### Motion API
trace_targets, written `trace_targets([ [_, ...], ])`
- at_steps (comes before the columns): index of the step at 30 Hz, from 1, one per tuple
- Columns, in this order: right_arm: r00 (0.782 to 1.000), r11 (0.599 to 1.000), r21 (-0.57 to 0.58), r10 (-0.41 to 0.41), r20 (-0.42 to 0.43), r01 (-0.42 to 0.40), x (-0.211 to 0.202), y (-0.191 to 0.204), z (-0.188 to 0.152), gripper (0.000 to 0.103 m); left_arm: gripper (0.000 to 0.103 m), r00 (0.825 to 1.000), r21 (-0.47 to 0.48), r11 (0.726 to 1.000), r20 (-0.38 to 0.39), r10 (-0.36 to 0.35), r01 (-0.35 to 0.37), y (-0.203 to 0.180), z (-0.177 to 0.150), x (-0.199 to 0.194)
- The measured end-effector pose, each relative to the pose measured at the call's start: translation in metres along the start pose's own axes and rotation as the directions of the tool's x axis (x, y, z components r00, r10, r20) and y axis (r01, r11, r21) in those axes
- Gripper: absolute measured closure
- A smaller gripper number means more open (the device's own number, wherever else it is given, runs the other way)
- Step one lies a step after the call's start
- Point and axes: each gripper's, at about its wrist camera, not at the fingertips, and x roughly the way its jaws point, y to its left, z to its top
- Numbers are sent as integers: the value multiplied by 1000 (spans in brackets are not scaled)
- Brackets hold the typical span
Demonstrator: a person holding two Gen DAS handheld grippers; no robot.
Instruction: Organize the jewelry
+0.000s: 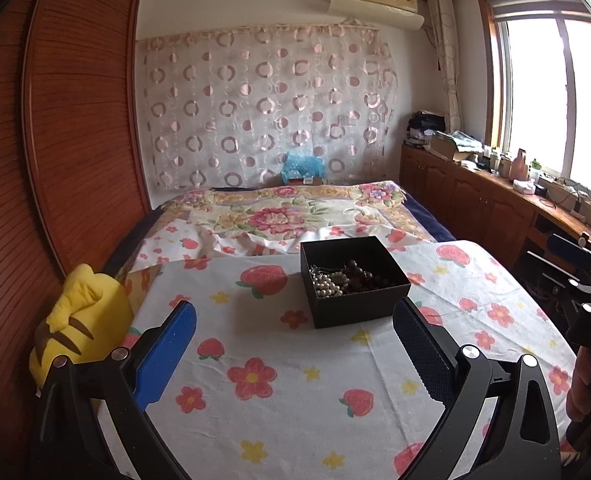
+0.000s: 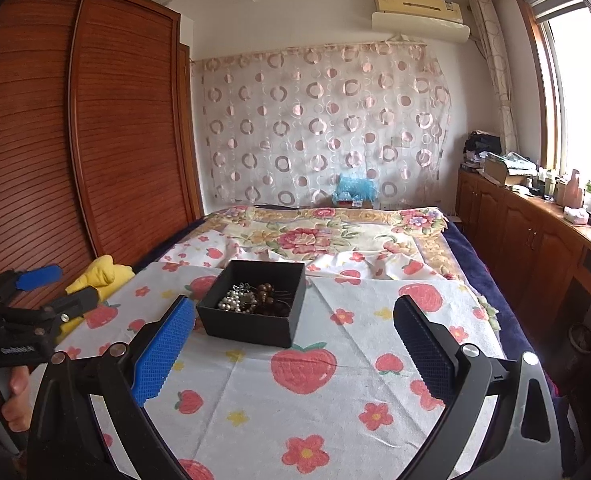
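Jewelry (image 1: 343,280), a tangle of pearls and dark beads, lies in a black box (image 1: 359,308) on the table ahead of both empty, spread hand-held grippers, left (image 1: 295,352) and right (image 2: 295,348), seemingly equally near.

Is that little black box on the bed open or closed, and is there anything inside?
Open and not empty: the black box has no lid on, and pearl beads and dark brown beads lie inside.

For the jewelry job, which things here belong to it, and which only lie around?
Belong to the job:
black box
pearl beads
dark wooden beads
left gripper
right gripper

Only lying around:
yellow plush toy
floral blanket
blue bag
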Motion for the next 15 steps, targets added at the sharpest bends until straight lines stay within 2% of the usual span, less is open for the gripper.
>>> trace_targets([
  [15, 1000, 1000, 9, -3, -4, 3, 0, -1, -2, 3, 8, 1000, -3, 1000, 2, 1, -1, 1, 0, -1],
])
